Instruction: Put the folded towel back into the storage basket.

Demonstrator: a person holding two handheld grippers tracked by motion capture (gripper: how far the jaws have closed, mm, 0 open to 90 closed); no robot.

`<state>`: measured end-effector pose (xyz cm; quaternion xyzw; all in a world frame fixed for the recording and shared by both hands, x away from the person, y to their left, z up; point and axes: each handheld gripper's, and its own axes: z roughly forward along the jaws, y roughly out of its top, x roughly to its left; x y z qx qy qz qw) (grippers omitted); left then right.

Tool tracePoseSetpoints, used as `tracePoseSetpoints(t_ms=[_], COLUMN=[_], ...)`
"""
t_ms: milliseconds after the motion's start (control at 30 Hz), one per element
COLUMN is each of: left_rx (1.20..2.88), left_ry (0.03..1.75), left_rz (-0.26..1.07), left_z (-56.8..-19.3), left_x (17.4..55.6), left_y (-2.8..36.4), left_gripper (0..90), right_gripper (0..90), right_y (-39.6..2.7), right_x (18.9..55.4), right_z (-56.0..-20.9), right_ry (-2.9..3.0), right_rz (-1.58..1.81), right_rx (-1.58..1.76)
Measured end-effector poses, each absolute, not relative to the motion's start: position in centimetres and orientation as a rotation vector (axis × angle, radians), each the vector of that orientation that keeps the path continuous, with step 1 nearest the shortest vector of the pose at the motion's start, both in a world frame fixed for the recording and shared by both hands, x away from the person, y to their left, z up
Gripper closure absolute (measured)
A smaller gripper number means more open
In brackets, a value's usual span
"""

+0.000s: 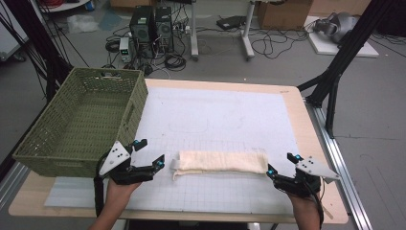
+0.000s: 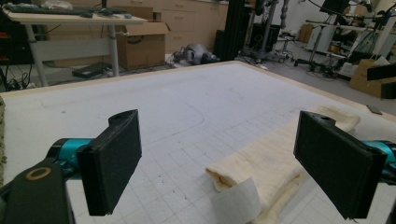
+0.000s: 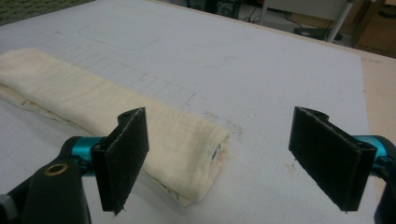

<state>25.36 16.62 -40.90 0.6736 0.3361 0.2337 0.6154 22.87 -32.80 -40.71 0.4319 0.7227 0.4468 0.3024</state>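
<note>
Cloth: a cream folded cloth is lying as a long strip on the white mat, at the near edge, well to the right of the green basket.
Left gripper: the left gripper is hovering just beside the cloth's left end, nearest the basket; its jaws are standing wide apart with nothing between them.
Right gripper: the right gripper is waiting just beside the cloth's far end, away from the basket; its jaws are also spread, gripping nothing.
Loose flap: a white tab is sticking out at the end nearest the basket.
Risk, partial grip: a jaw closing on the top layer alone is likely to peel the fold open.
Risk, uneven lift: one end rising before the other is likely to let the strip sag and unroll.
Risk, basket rim: a drooping middle may catch on the basket wall during transfer.
</note>
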Motion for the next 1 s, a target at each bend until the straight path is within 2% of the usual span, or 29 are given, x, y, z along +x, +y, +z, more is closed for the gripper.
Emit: tracePoseSetpoints(t_ms=[167,600,1000], left_rx=[1.57,1.573,1.564], left_ry=[0.759,0.775,0.77], left_rz=[0.578,0.559,0.481], left_z=[-40.87,-40.91,-40.63], left_x=[25.04,25.3,25.37], left_y=[16.67,16.8,16.44], left_gripper=[16.4,16.3,16.3], right_gripper=[18.5,16.7,16.7], right_y=[-32.72,-32.78,-32.52], right_x=[23.03,23.41,23.4], right_z=[-40.72,-41.04,-40.97], right_ry=[1.91,1.923,1.923], right_rz=[1.183,1.187,1.196], right_rx=[1.146,1.152,1.144])
